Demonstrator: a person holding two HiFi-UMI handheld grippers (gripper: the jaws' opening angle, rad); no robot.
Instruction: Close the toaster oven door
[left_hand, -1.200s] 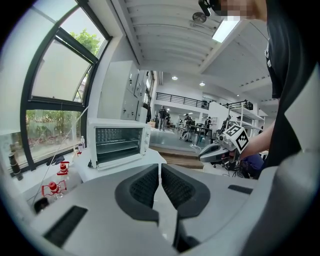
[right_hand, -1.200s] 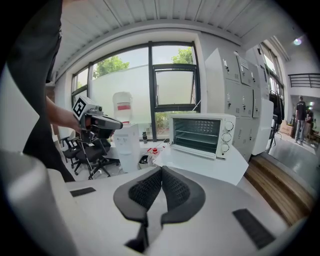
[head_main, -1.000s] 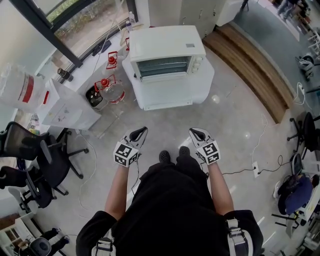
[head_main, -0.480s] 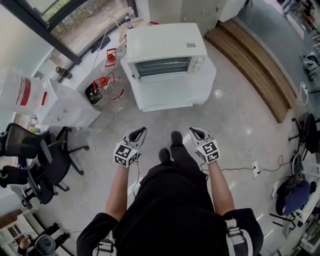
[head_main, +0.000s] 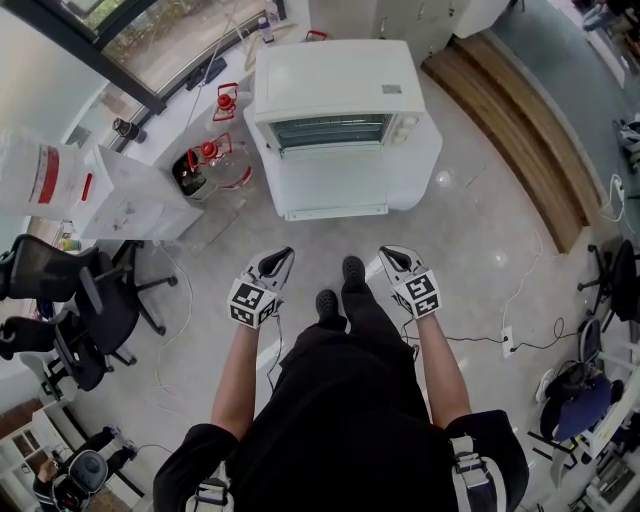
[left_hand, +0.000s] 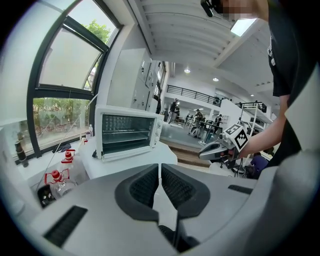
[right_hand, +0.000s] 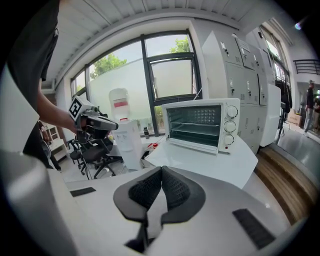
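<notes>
A white toaster oven (head_main: 335, 95) stands on a white round-cornered table (head_main: 420, 170). Its racks (head_main: 330, 132) show and its door (head_main: 337, 195) lies folded down flat in front. The oven also appears in the left gripper view (left_hand: 127, 132) and the right gripper view (right_hand: 200, 125). My left gripper (head_main: 275, 268) and right gripper (head_main: 392, 262) are held side by side in front of the person's body, well short of the table. Both are shut with nothing between the jaws, as the left gripper (left_hand: 159, 172) and right gripper (right_hand: 162, 175) views show.
Glass jugs with red caps (head_main: 215, 165) and a white box unit (head_main: 120, 200) sit left of the table. Black office chairs (head_main: 70, 320) stand at far left. A wooden step (head_main: 520, 130) runs along the right, and a cable (head_main: 500, 335) lies on the floor.
The person has stepped towards the oven, which now sits lower and nearer in the head view. Both grippers stay shut and keep their spacing.
</notes>
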